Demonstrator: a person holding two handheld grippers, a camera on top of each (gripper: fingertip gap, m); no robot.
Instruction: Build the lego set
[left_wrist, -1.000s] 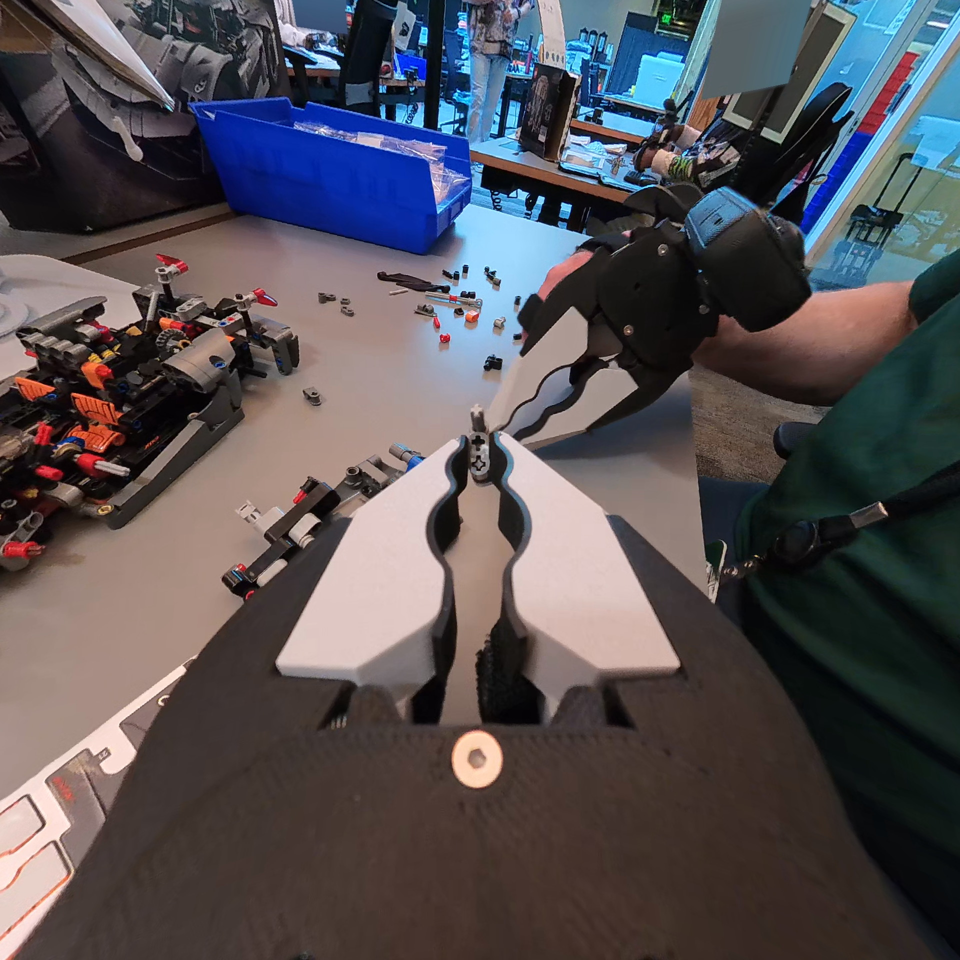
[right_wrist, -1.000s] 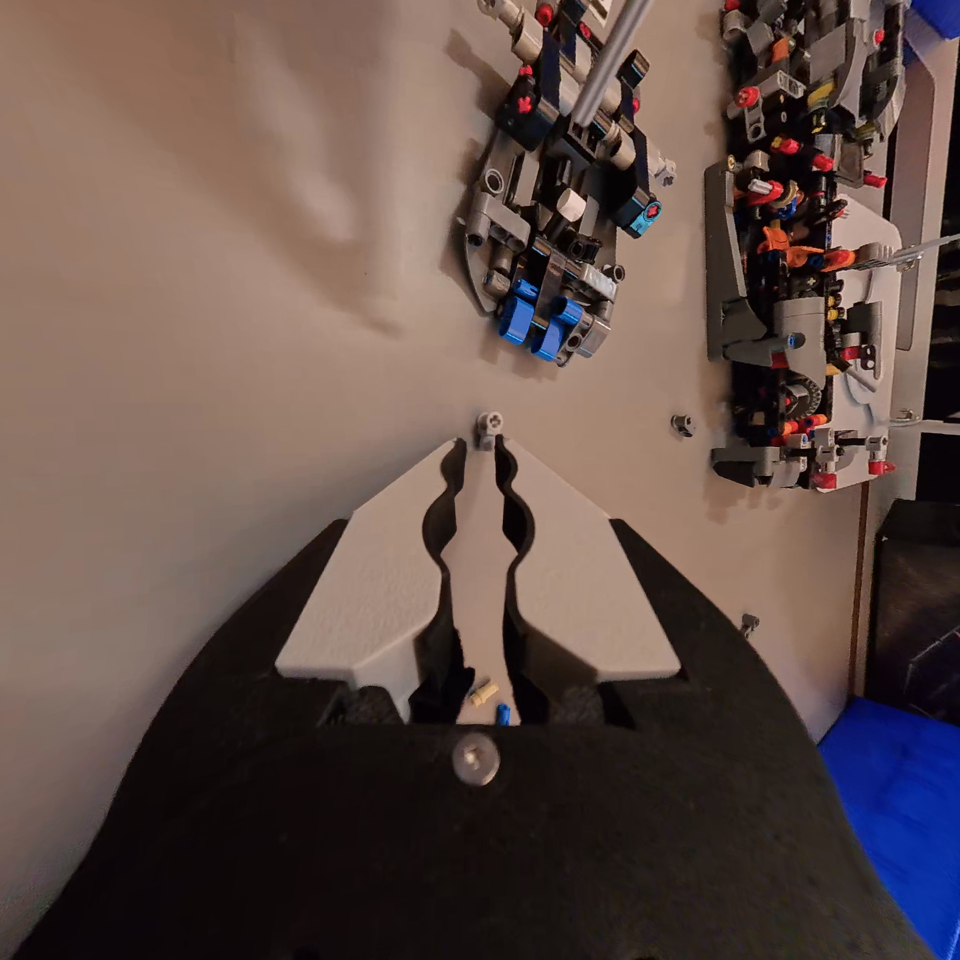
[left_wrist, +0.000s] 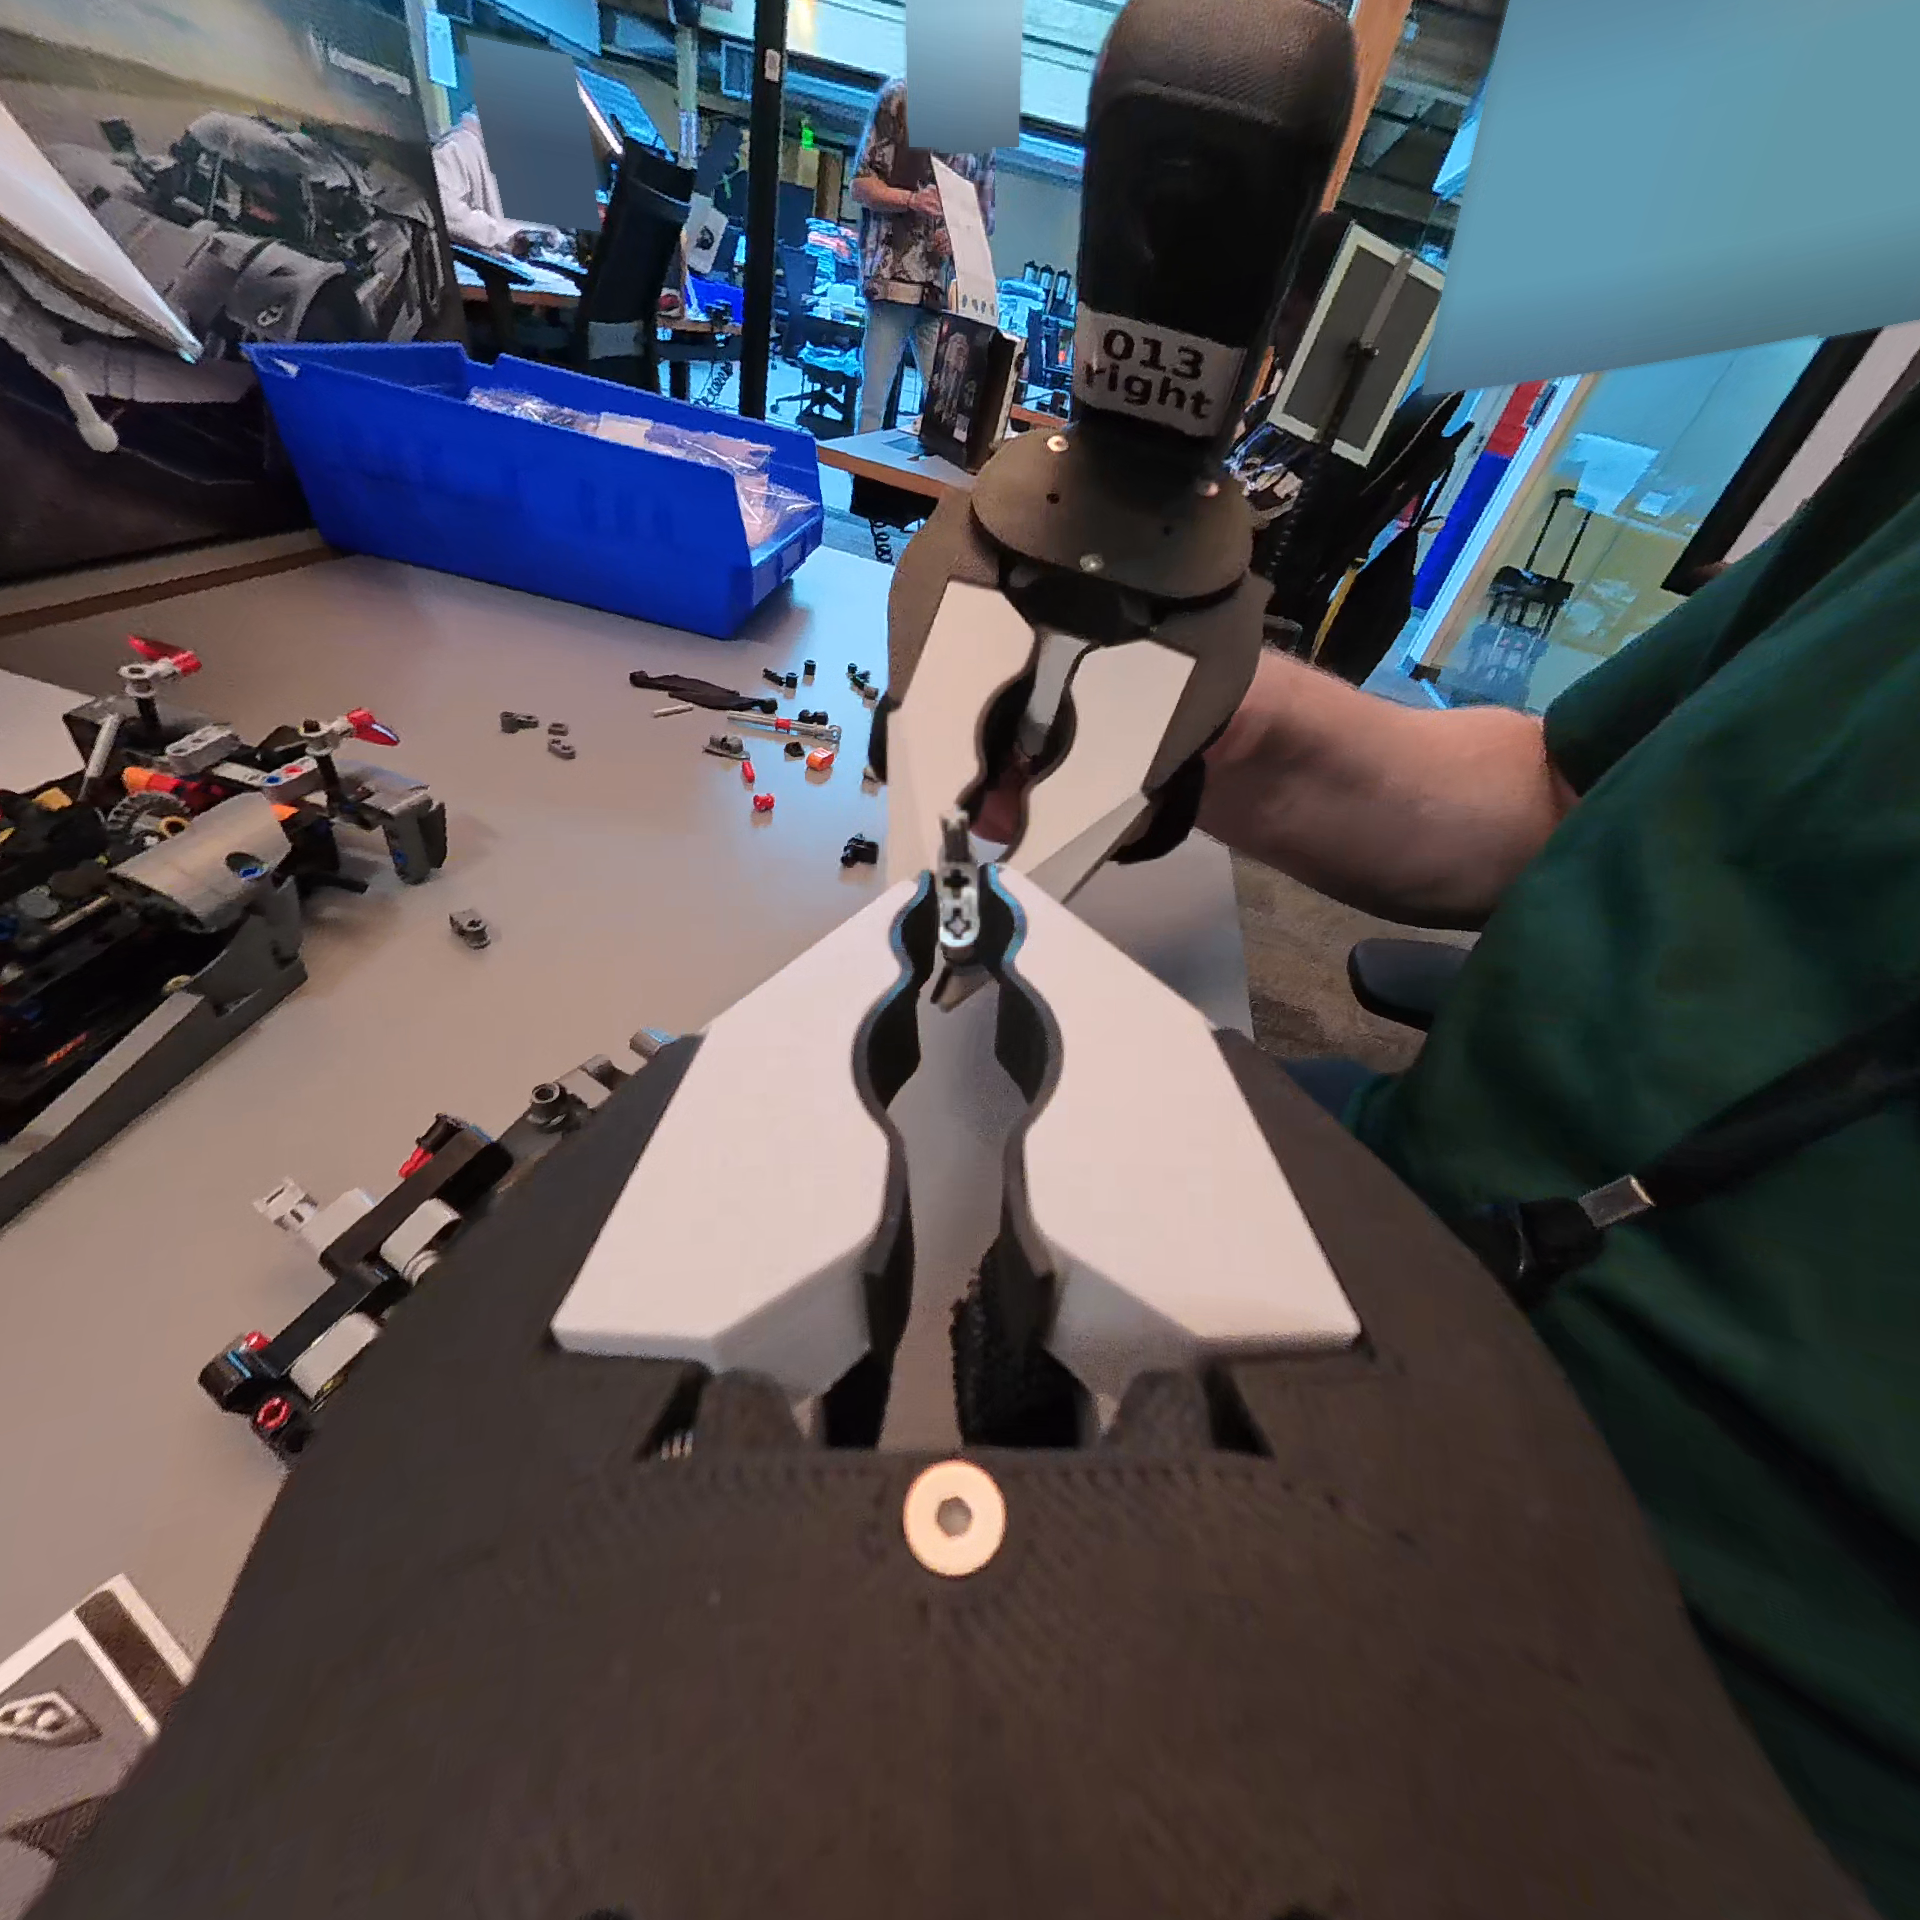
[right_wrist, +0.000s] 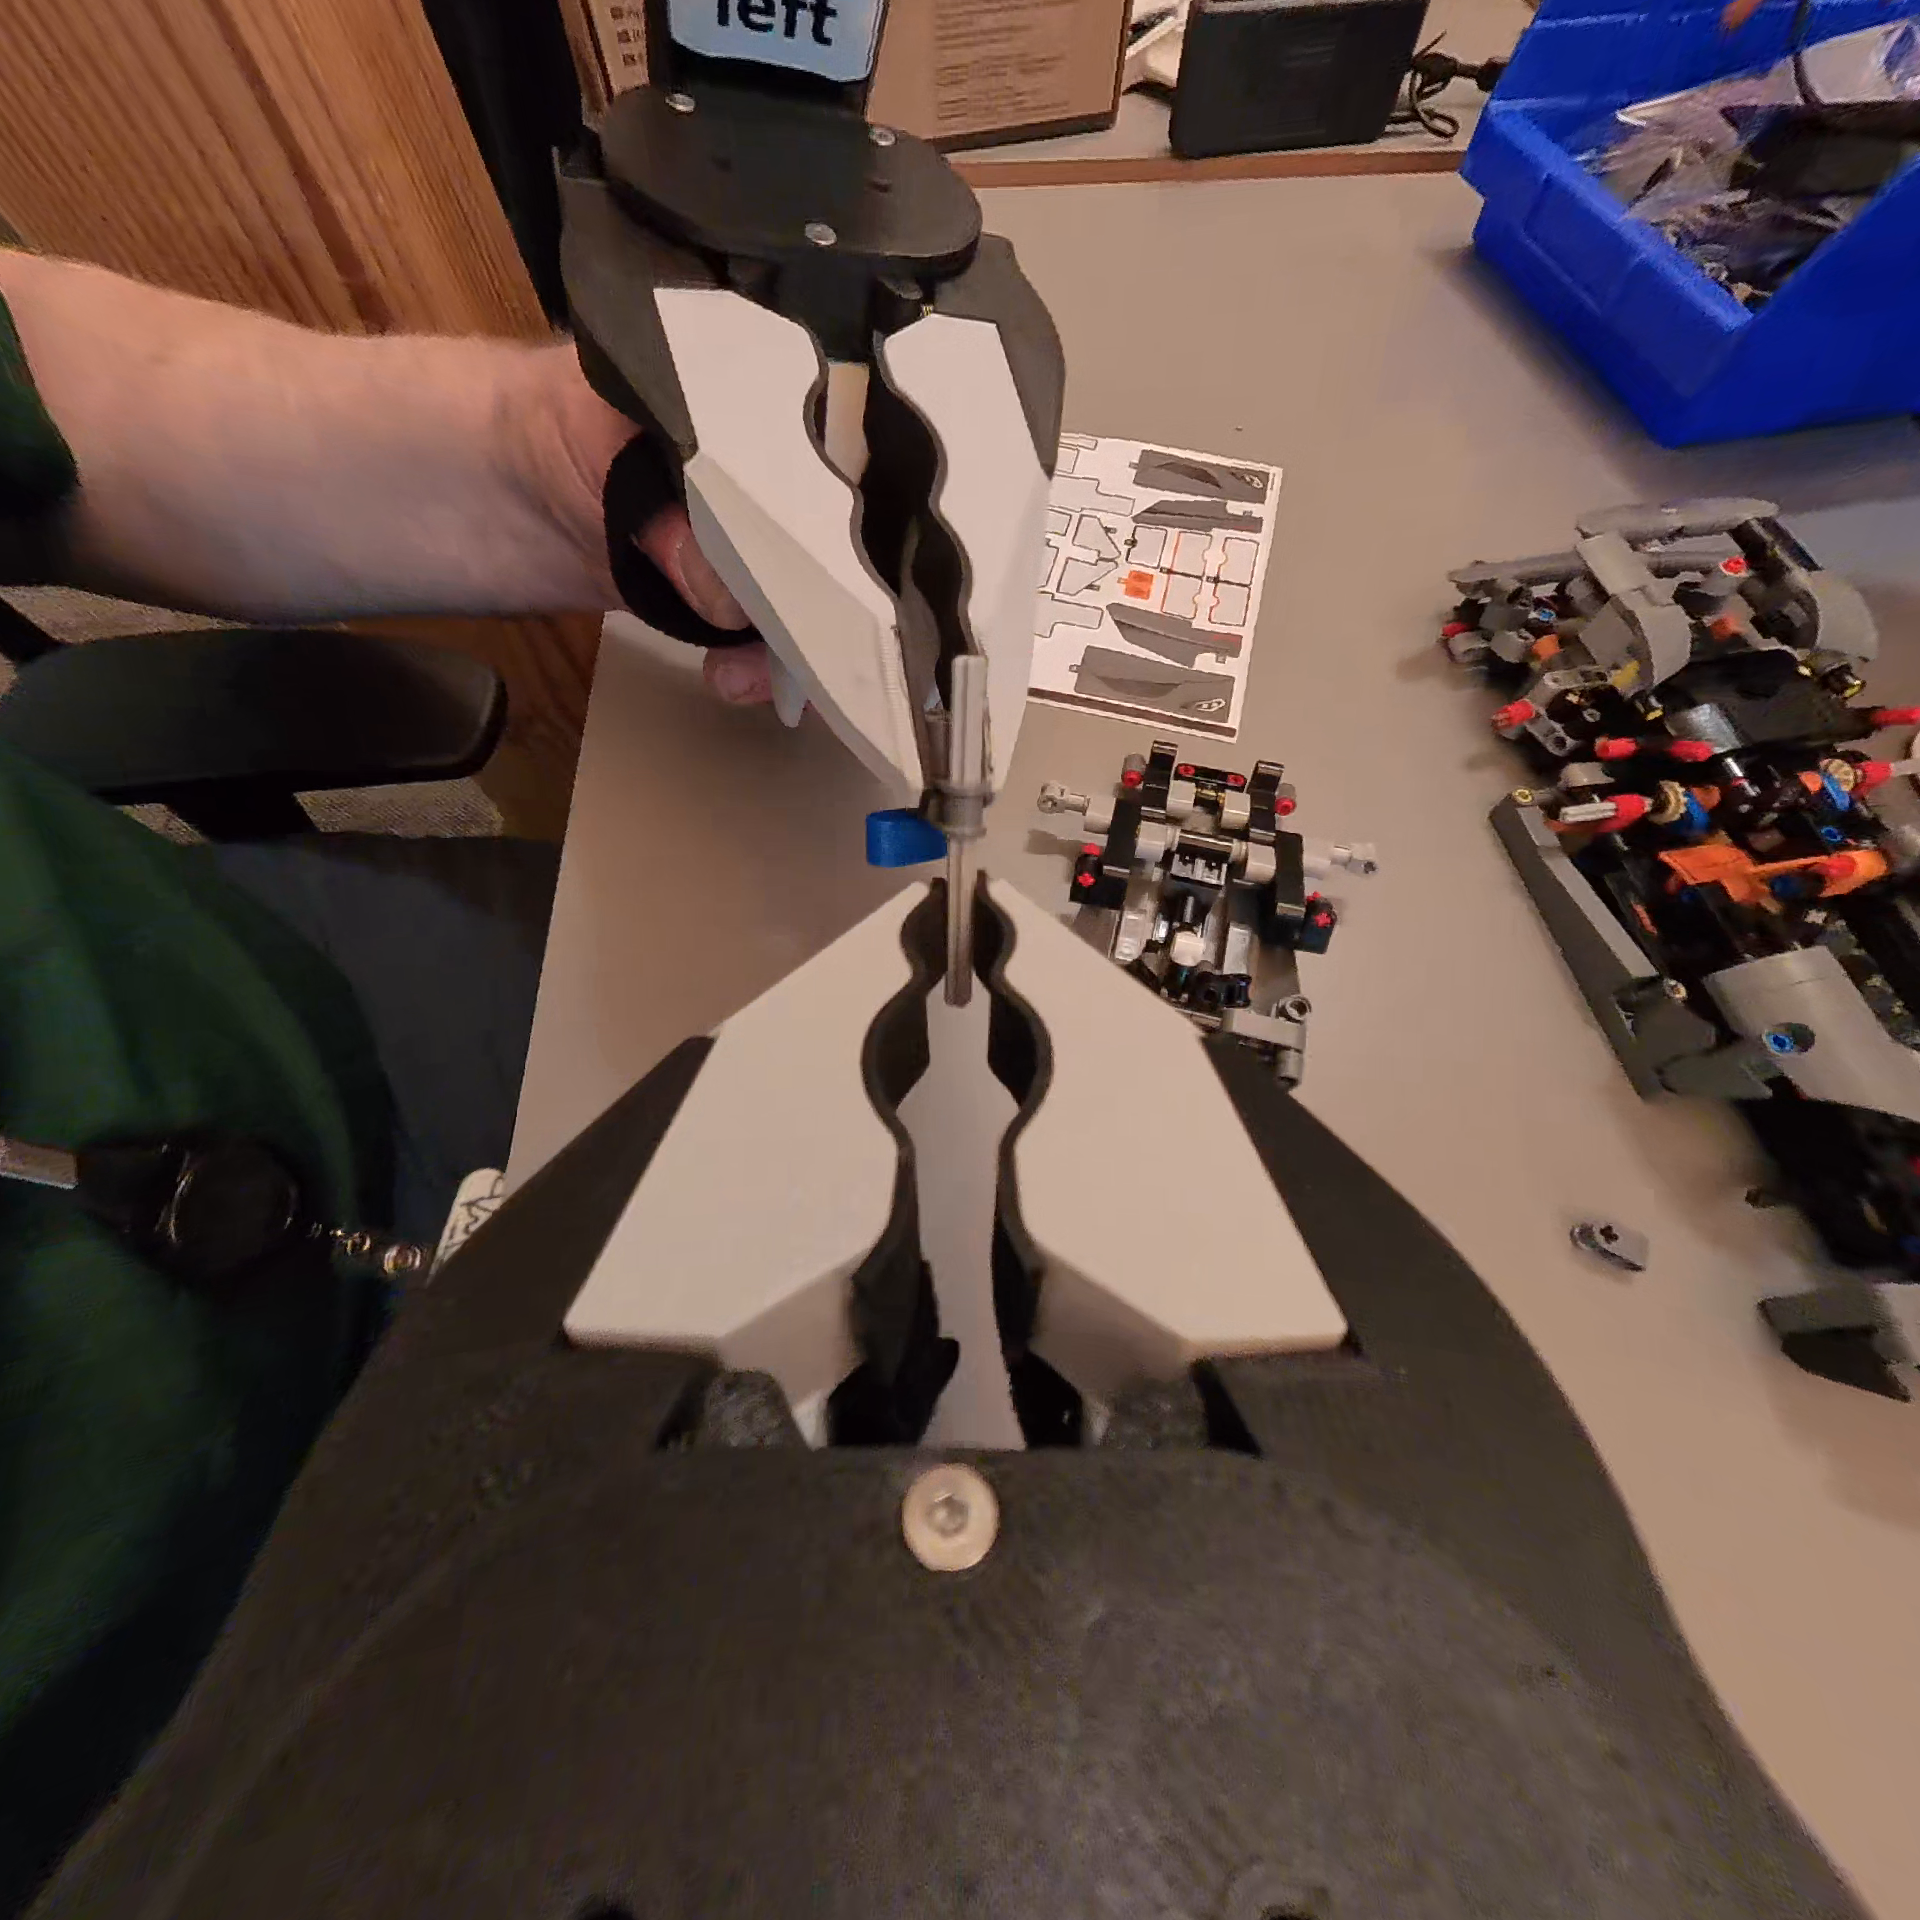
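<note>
Grey axle held between two grippers
Left gripper (left_wrist: 956, 914) and right gripper (right_wrist: 961, 925) jaws each pinch the thin grey axle (right_wrist: 961, 914); a blue piece (right_wrist: 899, 840) juts sideways.

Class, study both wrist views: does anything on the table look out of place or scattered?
Yes: small loose pieces lie strewn across the grey table near the blue bin, unsorted. One stray grey connector sits alone beside the large build.

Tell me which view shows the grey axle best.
The right wrist view. There the grey axle shows along its whole length, running from the left gripper to the right gripper. In the left wrist view only its end shows, with a small connector between the tips.
</note>
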